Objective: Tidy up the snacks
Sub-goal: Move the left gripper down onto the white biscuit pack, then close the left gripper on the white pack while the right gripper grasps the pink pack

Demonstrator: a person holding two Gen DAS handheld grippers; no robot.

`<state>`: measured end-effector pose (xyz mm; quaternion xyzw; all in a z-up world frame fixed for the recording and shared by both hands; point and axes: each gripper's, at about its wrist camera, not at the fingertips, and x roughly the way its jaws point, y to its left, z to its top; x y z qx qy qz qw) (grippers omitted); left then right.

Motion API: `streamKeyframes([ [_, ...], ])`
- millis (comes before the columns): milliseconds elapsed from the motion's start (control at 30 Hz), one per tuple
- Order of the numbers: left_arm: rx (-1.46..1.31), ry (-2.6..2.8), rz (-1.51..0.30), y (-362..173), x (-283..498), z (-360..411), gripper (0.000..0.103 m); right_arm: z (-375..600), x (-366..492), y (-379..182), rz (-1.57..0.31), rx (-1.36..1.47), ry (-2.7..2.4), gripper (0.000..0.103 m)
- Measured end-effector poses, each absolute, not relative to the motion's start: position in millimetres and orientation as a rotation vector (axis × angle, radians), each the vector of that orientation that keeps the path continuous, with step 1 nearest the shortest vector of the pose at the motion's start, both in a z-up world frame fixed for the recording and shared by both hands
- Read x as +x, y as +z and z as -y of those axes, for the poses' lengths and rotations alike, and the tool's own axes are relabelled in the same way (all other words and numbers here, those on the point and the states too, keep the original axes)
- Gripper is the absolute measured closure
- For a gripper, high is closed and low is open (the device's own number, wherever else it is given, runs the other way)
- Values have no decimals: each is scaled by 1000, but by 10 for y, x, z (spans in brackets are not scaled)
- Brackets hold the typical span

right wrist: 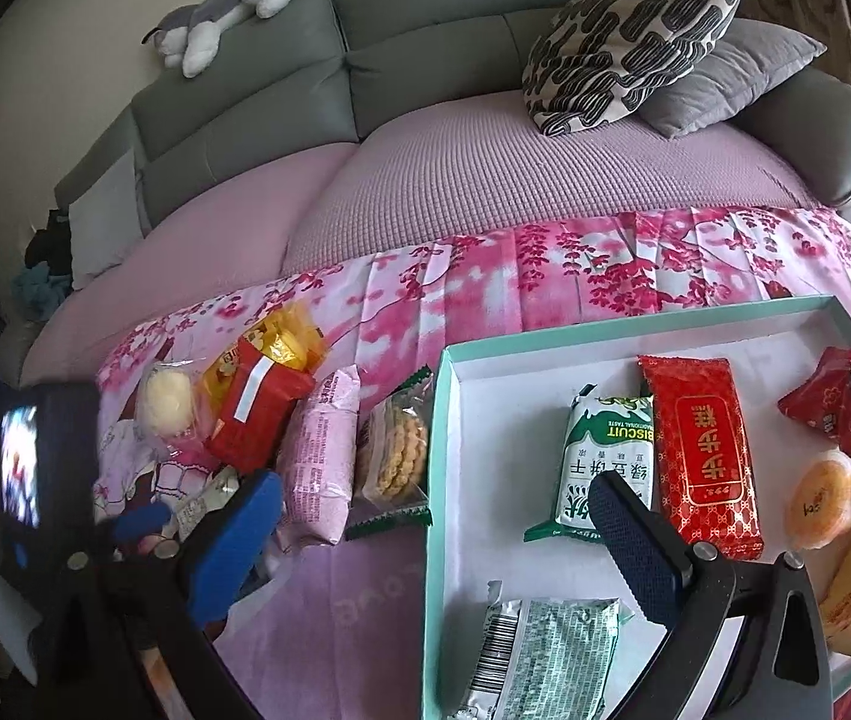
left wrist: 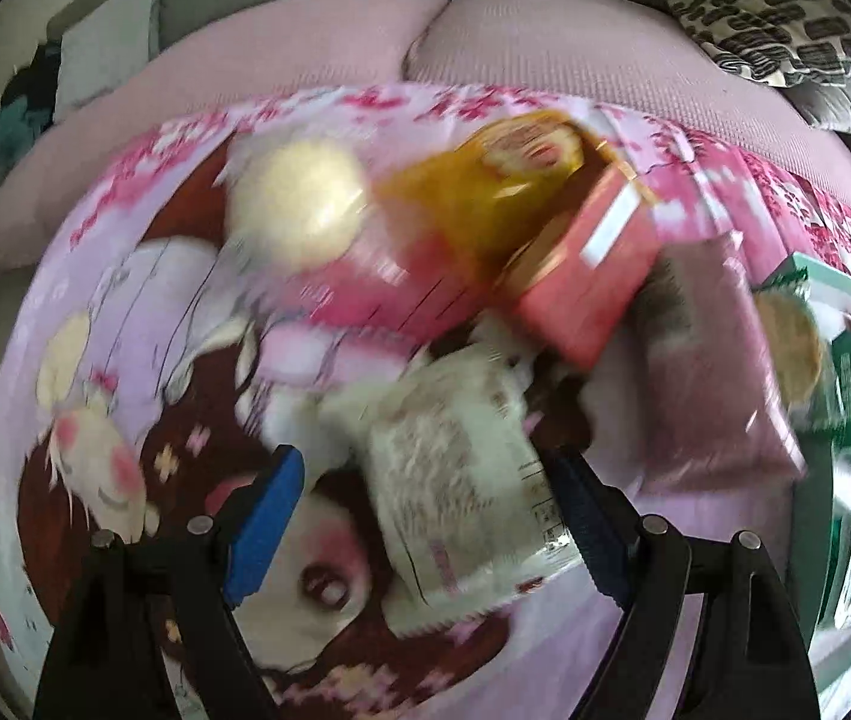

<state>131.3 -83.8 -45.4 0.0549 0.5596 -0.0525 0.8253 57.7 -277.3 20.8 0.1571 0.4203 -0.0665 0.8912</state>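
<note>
The left wrist view is blurred by motion. My left gripper (left wrist: 425, 480) points down at the table, open, with a white snack packet (left wrist: 455, 498) lying between its blue pads. The right pad is at the packet's edge and the left pad stands clear of it. Beyond lie a pale round cake (left wrist: 299, 204), a yellow packet (left wrist: 473, 192), a red packet (left wrist: 587, 276) and a pink packet (left wrist: 713, 360). My right gripper (right wrist: 434, 492) hangs open and empty over the left wall of the teal tray (right wrist: 446, 420). The tray holds a green biscuit packet (right wrist: 602, 462), a red packet (right wrist: 704, 456) and several other snacks.
A pink blossom cloth (right wrist: 515, 294) covers the table. Left of the tray lie a biscuit packet with green ends (right wrist: 395, 450), a pink packet (right wrist: 320, 450) and a red packet (right wrist: 257, 414). Behind is a grey sofa (right wrist: 425, 30) with a patterned cushion (right wrist: 635, 36).
</note>
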Motion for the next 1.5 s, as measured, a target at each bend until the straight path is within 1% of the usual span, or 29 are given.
streamKeyframes([
  [233,44,-47,-1186,-418,1266,472,19,2754,566,214,-876,325,-120,0],
  [400,-10,-83,-1179,-420,1326,473,19,2651,578,241,-875,265,-97,1],
  [467,-1,-100,-1172,-390,1300,561,20,2576,589,274,-866,223,-87,5],
  [500,3,-104,-1174,-402,1310,573,22,2530,600,291,-860,200,-81,9],
  [533,5,-100,-1181,-419,1320,573,27,2481,616,309,-858,176,-75,12],
  [567,4,-95,-1188,-434,1332,561,29,2421,637,327,-858,151,-65,12],
  [600,-2,-88,-1195,-445,1336,529,31,2372,661,336,-859,133,-55,15],
  [633,-15,-85,-1199,-449,1342,484,31,2310,695,342,-863,112,-44,19],
  [800,-87,-62,-1210,-478,1416,245,31,2037,937,278,-911,-20,-20,22],
  [900,-114,-72,-1212,-477,1417,196,31,1891,1099,171,-958,-106,-22,28],
  [1100,-133,-84,-1213,-488,1410,168,31,1703,1294,-77,-1051,-234,-55,30],
  [1267,-115,-82,-1212,-496,1408,184,31,1603,1377,-230,-1092,-331,-98,36],
  [1333,-107,-80,-1211,-503,1412,191,31,1567,1403,-274,-1106,-357,-111,41],
  [1500,-67,-68,-1199,-533,1430,261,31,1495,1436,-342,-1115,-420,-147,42],
])
